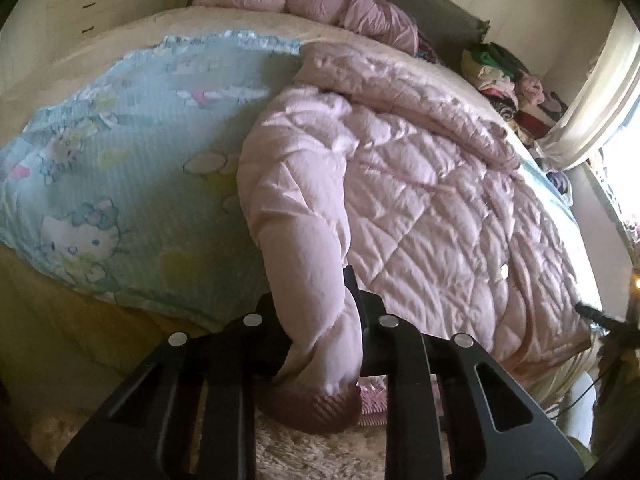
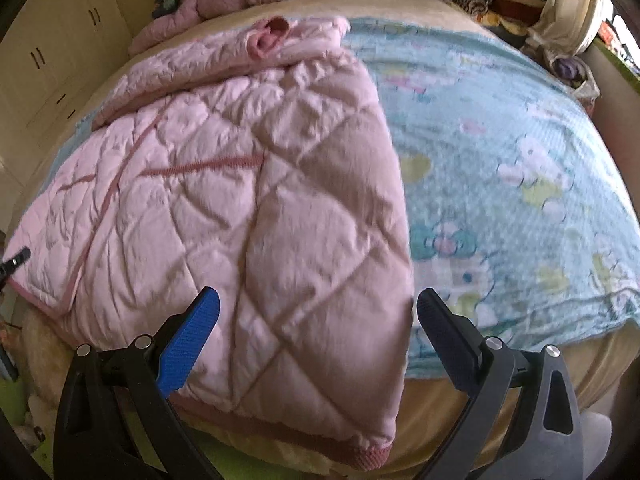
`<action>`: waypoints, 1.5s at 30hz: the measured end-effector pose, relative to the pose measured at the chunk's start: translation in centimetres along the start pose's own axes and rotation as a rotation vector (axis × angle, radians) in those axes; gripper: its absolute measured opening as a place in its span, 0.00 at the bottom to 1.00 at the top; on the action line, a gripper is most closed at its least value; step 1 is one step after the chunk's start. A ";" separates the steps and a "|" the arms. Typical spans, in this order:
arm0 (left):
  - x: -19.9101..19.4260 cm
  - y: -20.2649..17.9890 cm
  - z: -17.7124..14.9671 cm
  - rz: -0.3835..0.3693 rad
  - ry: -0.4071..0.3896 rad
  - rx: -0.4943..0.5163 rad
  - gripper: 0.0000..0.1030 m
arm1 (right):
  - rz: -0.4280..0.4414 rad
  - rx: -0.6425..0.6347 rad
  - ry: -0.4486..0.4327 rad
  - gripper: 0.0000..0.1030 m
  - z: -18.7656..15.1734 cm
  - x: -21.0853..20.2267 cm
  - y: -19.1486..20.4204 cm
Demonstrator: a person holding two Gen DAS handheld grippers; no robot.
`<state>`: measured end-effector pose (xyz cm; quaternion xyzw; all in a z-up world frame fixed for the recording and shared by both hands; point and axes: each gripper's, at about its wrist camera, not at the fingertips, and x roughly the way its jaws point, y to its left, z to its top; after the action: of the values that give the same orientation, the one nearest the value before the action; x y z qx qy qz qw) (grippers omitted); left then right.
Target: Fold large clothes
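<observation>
A pink quilted jacket (image 1: 420, 200) lies on the bed over a blue Hello Kitty sheet (image 1: 132, 152). My left gripper (image 1: 320, 320) is shut on the jacket's sleeve (image 1: 308, 264), which hangs between the fingers with its ribbed cuff (image 1: 320, 408) below. In the right wrist view the jacket (image 2: 240, 208) lies folded over on the sheet (image 2: 500, 160), its ribbed hem (image 2: 368, 456) at the bed's near edge. My right gripper (image 2: 316, 320) is open and empty, its fingers either side of the jacket's near right edge.
More pink quilted clothing (image 1: 320, 0) is bunched at the bed's far edge. A pile of mixed clothes (image 1: 504, 76) sits at the far right beside a curtain (image 1: 592, 92). Cupboards (image 2: 52, 64) stand to the left. A shaggy rug (image 1: 304, 452) lies below.
</observation>
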<state>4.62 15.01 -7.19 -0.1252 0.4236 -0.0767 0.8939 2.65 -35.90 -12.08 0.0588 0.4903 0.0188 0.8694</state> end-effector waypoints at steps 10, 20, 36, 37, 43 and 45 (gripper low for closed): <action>-2.2 -1.5 2.2 -0.024 -0.082 0.024 0.12 | 0.126 0.113 0.071 0.95 -2.2 1.3 -2.1; -2.5 -1.9 2.6 -0.010 -0.111 0.038 0.12 | 0.185 0.002 0.020 0.33 -3.4 -1.2 -1.1; -4.2 -3.9 6.2 0.009 -0.193 0.083 0.12 | 0.424 0.053 -0.298 0.18 3.8 -8.3 -1.9; -4.3 -4.0 6.5 0.013 -0.196 0.087 0.12 | 0.426 0.055 -0.306 0.18 4.2 -8.4 -1.9; -4.2 -4.4 7.8 0.030 -0.213 0.108 0.12 | 0.476 0.116 -0.358 0.18 6.9 -8.5 -2.4; -4.2 -4.5 8.3 0.034 -0.219 0.111 0.12 | 0.478 0.135 -0.371 0.18 7.9 -8.4 -2.6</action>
<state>8.31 13.04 2.28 -0.0758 0.3204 -0.0709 0.9416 4.96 -39.86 -1.25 0.2324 0.2955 0.1792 0.9091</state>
